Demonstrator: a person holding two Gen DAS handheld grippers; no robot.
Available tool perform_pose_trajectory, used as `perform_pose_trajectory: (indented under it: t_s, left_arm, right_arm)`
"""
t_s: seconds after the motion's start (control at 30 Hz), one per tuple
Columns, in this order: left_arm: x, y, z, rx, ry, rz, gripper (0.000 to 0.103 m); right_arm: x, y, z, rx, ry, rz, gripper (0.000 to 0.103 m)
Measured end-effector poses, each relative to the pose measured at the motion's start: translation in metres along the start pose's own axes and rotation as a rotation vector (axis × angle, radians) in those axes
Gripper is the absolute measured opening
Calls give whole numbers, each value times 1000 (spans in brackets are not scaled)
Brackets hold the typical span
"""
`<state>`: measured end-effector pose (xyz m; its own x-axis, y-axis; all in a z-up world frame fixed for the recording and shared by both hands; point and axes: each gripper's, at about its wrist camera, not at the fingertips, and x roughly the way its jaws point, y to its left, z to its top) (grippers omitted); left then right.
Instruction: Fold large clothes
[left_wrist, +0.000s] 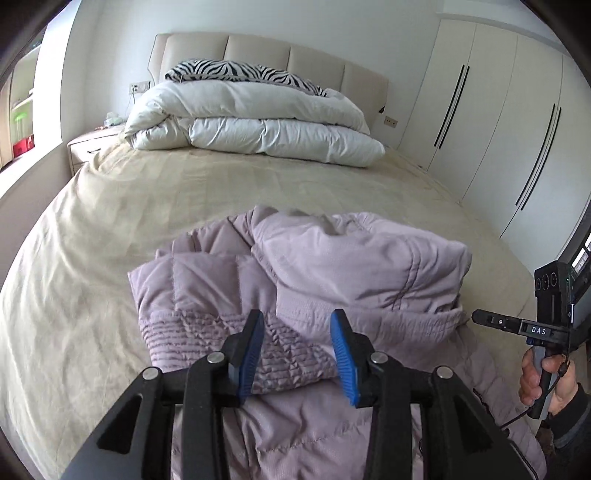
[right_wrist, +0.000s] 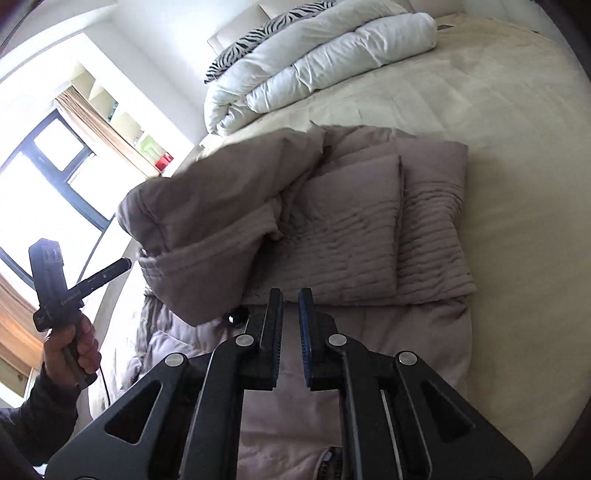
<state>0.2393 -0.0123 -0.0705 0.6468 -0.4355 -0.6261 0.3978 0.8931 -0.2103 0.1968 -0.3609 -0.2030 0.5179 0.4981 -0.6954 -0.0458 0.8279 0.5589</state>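
A single mauve padded jacket lies on the bed near its foot edge, partly folded, with a ribbed quilted panel directly ahead of the left gripper. That gripper's two blue-padded jaws stand apart above the panel, nothing between them. From the right wrist view, the same jacket spreads in front of the right gripper, whose jaws are nearly together with only a narrow gap and no cloth visibly caught between them (whether they touch the fabric beneath cannot be told). One part of the jacket is raised above the bed toward the left-hand side of this view, close to the tip of the other gripper; whether it is held there cannot be made out.

At the head edge of the bed sit one folded white duvet and one zebra-print pillow behind it, against a beige headboard. A white wardrobe stands along the bed's right side. The jacket's near hem is cut off by the gripper bodies in both views.
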Motion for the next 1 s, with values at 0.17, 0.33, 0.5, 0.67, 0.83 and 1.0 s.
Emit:
perform_pose_trajectory:
  t_s: [0.17, 0.33, 0.5, 0.67, 0.83, 1.0]
  left_arm:
    - [24, -33, 53, 70, -61, -18, 56]
    - [96, -32, 34, 81, 141, 61, 56]
    - [142, -5, 2, 31, 234, 84, 57]
    - [156, -9, -3, 81, 235, 120, 59]
    - [108, -13, 13, 52, 116, 136, 59]
    - [124, -19, 8, 107, 141, 179, 59]
  right_arm:
    - [-3, 49, 37, -15, -70, 200, 33]
    - [48, 71, 63, 9, -10, 160, 78]
    - [123, 33, 63, 77, 124, 14, 53]
    - [144, 15, 57, 9, 91, 42, 50]
    - [93, 35, 84, -28, -46, -4, 52]
    - [104, 55, 108, -159, -24, -190, 52]
